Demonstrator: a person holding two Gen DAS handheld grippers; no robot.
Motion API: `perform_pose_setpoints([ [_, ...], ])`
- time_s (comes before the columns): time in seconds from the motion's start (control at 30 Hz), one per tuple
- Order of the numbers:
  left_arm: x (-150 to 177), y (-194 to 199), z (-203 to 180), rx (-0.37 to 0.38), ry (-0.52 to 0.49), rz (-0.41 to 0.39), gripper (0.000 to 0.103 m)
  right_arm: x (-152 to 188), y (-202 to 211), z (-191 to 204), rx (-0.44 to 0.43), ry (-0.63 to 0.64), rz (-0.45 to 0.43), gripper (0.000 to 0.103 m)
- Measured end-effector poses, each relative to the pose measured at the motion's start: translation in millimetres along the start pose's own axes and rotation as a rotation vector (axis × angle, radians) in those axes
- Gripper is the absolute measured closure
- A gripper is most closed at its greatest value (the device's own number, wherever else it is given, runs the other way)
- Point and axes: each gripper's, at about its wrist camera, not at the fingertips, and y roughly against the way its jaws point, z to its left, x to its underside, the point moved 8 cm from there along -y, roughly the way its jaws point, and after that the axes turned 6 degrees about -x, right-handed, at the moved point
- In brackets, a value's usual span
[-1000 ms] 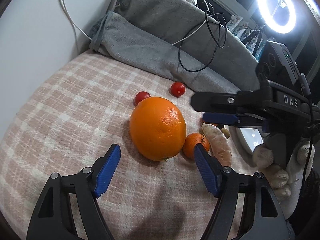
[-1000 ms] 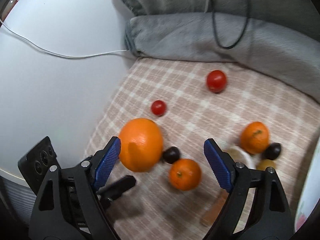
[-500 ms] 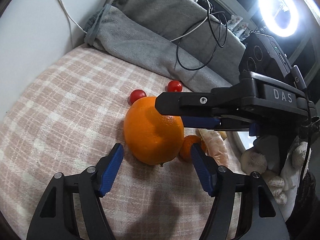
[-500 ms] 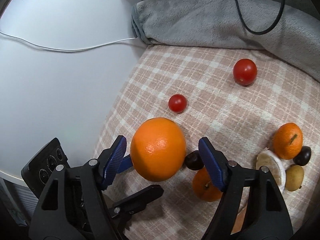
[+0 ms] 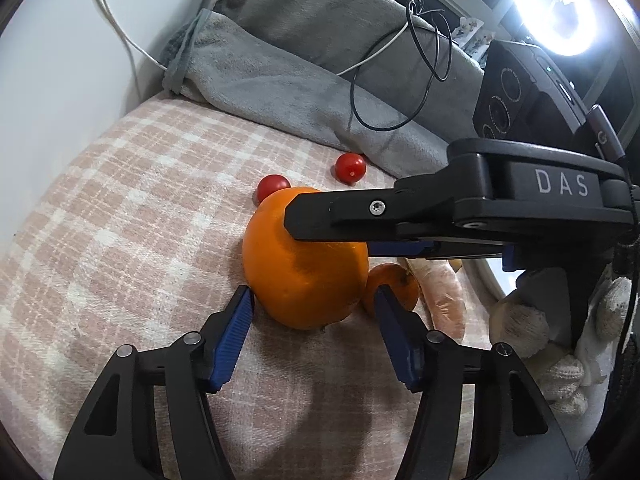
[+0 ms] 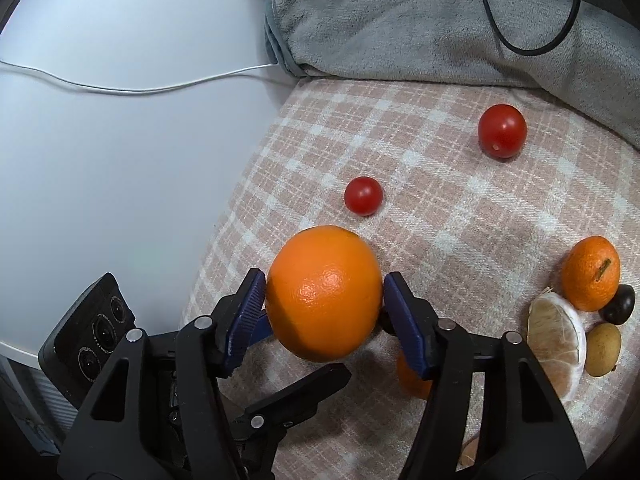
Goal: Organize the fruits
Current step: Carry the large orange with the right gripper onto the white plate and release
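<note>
Your right hand-held gripper (image 6: 324,300), just closing, clamps the round, dimpled orange (image 6: 324,292); your left hand-held gripper (image 5: 312,312) has narrowed but stays apart around it.

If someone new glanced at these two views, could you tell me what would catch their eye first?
The large orange dominates both views, sitting on the pink plaid cloth with the right gripper closing on its sides and the left gripper closing in just below it. Beyond it lie two red tomatoes, and a bright ring light glares at the left view's upper right.
</note>
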Motion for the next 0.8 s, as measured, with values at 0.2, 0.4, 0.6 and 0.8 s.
perform_pose_setpoints([
  [0.2,1,4,-3,-0.004,-0.012,0.001,0.044,4,5,0,0.005,-0.008,-0.012,0.039],
  [0.4,-5,9,-11,-0.009,-0.031,-0.022,0.044,6,21,3,-0.005,-0.006,-0.037,0.039],
  [0.6,-7,14,-26,-0.011,-0.064,-0.039,0.044,11,41,4,-0.003,-0.002,-0.062,0.039],
  [0.8,-7,15,-48,0.003,-0.105,-0.045,0.044,20,66,-5,-0.001,-0.02,-0.096,0.039],
])
